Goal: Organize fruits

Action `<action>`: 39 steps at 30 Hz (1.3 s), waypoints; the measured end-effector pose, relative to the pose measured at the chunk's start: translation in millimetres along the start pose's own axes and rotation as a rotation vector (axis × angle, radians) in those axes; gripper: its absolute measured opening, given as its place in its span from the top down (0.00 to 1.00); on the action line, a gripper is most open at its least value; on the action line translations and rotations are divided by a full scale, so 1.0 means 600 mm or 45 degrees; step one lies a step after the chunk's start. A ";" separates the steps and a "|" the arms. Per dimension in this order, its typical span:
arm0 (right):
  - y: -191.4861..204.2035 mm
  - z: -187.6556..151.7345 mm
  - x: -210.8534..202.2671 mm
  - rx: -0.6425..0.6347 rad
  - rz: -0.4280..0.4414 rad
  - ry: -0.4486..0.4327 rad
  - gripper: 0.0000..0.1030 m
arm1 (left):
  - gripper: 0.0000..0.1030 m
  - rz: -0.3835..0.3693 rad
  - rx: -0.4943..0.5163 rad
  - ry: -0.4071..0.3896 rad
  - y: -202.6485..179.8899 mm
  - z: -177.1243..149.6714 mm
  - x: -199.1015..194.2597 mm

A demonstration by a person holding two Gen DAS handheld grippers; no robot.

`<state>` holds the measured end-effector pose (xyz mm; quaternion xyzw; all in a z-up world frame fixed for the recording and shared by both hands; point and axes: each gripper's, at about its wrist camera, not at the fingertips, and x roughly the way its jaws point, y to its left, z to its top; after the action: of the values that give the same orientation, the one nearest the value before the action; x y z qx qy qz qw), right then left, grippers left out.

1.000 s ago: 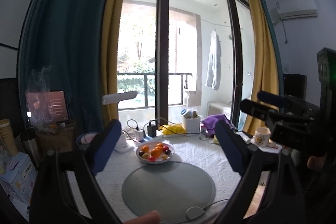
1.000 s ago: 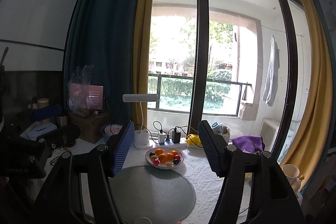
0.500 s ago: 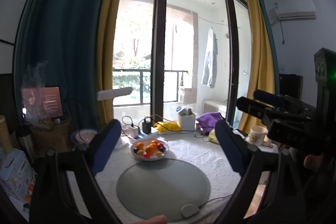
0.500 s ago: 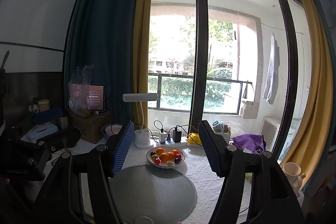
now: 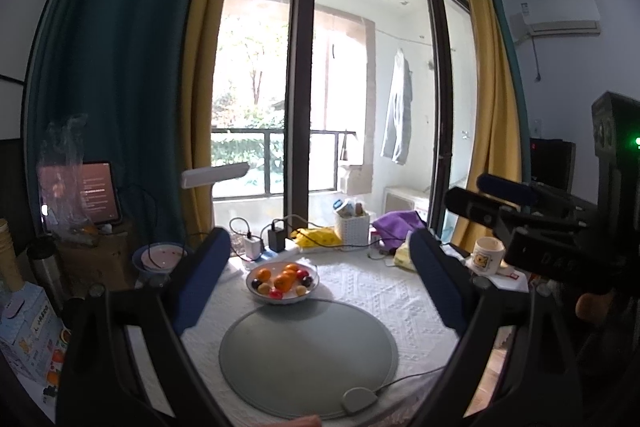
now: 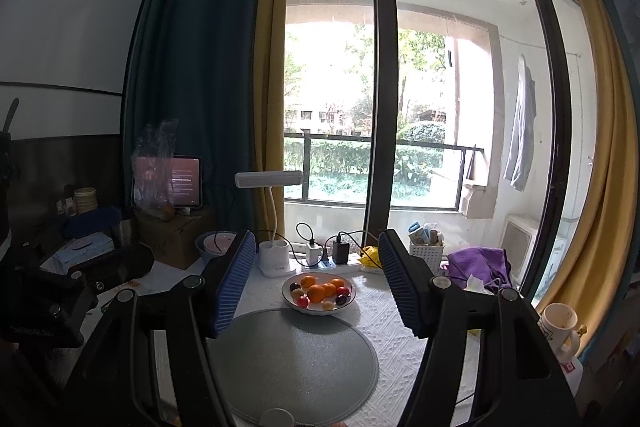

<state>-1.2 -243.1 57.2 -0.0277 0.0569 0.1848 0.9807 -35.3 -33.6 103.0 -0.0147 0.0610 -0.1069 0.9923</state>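
Observation:
A white bowl (image 5: 310, 290) with oranges (image 5: 283, 282), dark plums and small red fruits stands at the far side of a round grey mat (image 5: 308, 351) on a white tablecloth. It also shows in the right wrist view (image 6: 344, 308) behind the mat (image 6: 292, 363). My left gripper (image 5: 320, 287) is open and empty, held above the table short of the bowl. My right gripper (image 6: 318, 287) is open and empty, also high and short of the bowl. The right gripper shows at the right of the left wrist view (image 5: 532, 215).
Behind the bowl are a power strip with chargers (image 6: 324, 255), a white desk lamp (image 6: 272, 219), a small white basket (image 5: 351, 229), a purple cloth (image 6: 480, 259) and a yellow bag (image 5: 312, 237). A mug (image 5: 488, 255) stands right. A tablet (image 5: 78, 193), boxes and cups crowd the left.
Both grippers have drifted a little; the bowl and mat sit slightly lower and more to the left in the left wrist view. Nothing was grasped.

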 end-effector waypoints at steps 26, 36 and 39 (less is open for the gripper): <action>-0.008 -0.003 0.001 0.017 -0.004 0.002 0.35 | 0.11 -0.010 0.002 0.005 -0.005 0.002 0.003; -0.005 -0.004 0.001 0.017 -0.004 0.000 0.34 | 0.11 -0.009 0.002 0.001 -0.004 0.002 0.003; -0.005 -0.004 0.001 0.017 -0.004 -0.001 0.34 | 0.11 -0.010 0.004 0.000 -0.005 0.000 0.003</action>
<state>0.0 -245.9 54.7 -0.0212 0.0577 0.1829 0.9812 -34.4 -37.0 102.8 -0.0133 0.0607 -0.1110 0.9919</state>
